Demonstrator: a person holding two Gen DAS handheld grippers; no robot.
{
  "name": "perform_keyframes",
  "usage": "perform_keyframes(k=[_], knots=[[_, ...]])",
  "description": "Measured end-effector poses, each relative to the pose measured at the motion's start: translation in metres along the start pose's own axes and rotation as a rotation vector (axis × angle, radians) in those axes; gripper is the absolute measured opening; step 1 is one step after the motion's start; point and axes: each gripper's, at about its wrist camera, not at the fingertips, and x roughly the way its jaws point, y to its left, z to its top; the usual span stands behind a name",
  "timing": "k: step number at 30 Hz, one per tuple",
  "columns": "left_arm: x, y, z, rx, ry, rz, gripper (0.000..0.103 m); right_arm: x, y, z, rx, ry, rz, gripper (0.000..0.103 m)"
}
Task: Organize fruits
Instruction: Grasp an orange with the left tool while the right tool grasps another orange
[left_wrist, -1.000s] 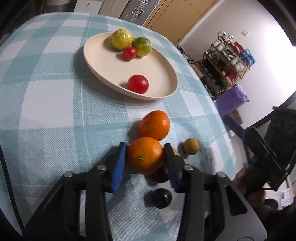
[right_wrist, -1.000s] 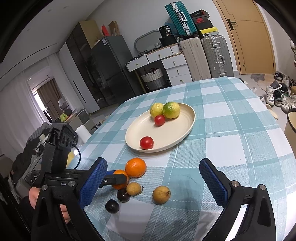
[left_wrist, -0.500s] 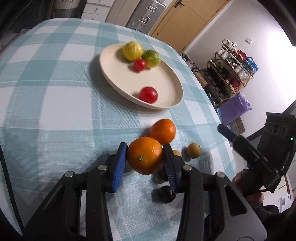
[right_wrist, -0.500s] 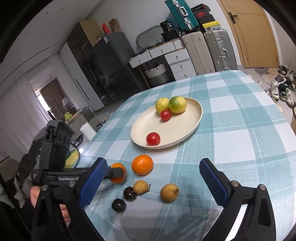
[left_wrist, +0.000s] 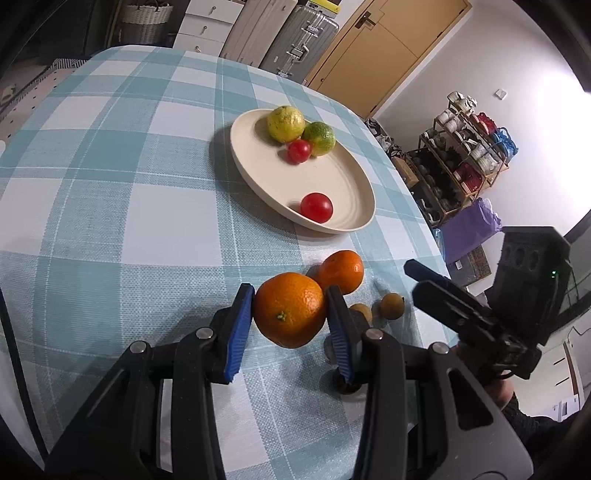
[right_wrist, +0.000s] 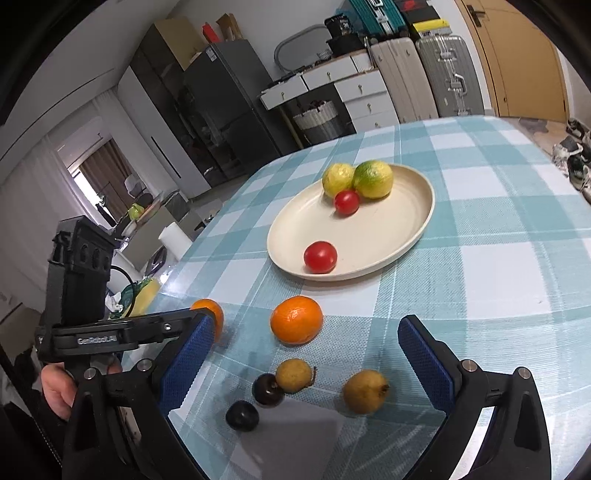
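My left gripper (left_wrist: 290, 321) is shut on an orange (left_wrist: 290, 309) and holds it above the checked cloth; the held orange also shows in the right wrist view (right_wrist: 210, 314). A second orange (left_wrist: 341, 271) (right_wrist: 296, 319) lies on the cloth near the cream plate (left_wrist: 354, 184) (right_wrist: 417, 229). The plate holds two tomatoes (left_wrist: 316, 207) (right_wrist: 320, 257), a lemon (left_wrist: 285, 123) and a green-yellow citrus (left_wrist: 319, 137). My right gripper (right_wrist: 304, 363) is open and empty above two small yellow-brown fruits (right_wrist: 293, 374) (right_wrist: 365, 391) and two dark plums (right_wrist: 267, 389) (right_wrist: 242, 415).
The table's right edge (left_wrist: 436, 236) lies near a purple bag (left_wrist: 469, 229) and a shoe rack (left_wrist: 465, 158). Suitcases (right_wrist: 443, 74), drawers and a fridge (right_wrist: 229, 103) stand behind the table. Shoes (right_wrist: 572, 162) lie on the floor.
My left gripper has lifted the orange off the cloth and drawn back and up, so the plate looks farther. The right gripper has tilted down toward the small fruits.
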Motion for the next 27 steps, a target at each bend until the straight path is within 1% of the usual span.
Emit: perform_keyframes(k=[6,9,11,19,21,24,26,27], knots=[[-0.005,0.008,0.001,-0.004,-0.012,0.011,0.037,0.013,0.003,0.002,-0.014,0.029,-0.017,0.102],[-0.005,0.012,0.002,-0.013,-0.014,0.011,0.037,0.020,0.008,0.004,-0.033,0.038,-0.010,0.102],[-0.004,0.013,0.003,-0.016,-0.010,0.012,0.037,0.026,0.010,0.005,-0.033,0.051,0.011,0.102],[-0.001,0.020,0.005,-0.033,-0.005,0.019,0.037,0.043,0.013,0.007,-0.030,0.082,0.008,0.101],[0.000,0.021,0.005,-0.038,-0.004,0.019,0.037,0.045,0.013,0.007,-0.030,0.083,0.030,0.099],[0.003,0.022,0.004,-0.045,0.004,0.021,0.037,0.048,0.014,0.007,-0.030,0.095,0.023,0.094],[0.005,0.023,0.004,-0.045,0.008,0.022,0.037,0.052,0.014,0.005,-0.027,0.110,0.021,0.085],[0.006,0.022,0.004,-0.045,0.009,0.023,0.037,0.054,0.014,0.005,-0.028,0.119,0.012,0.084]])
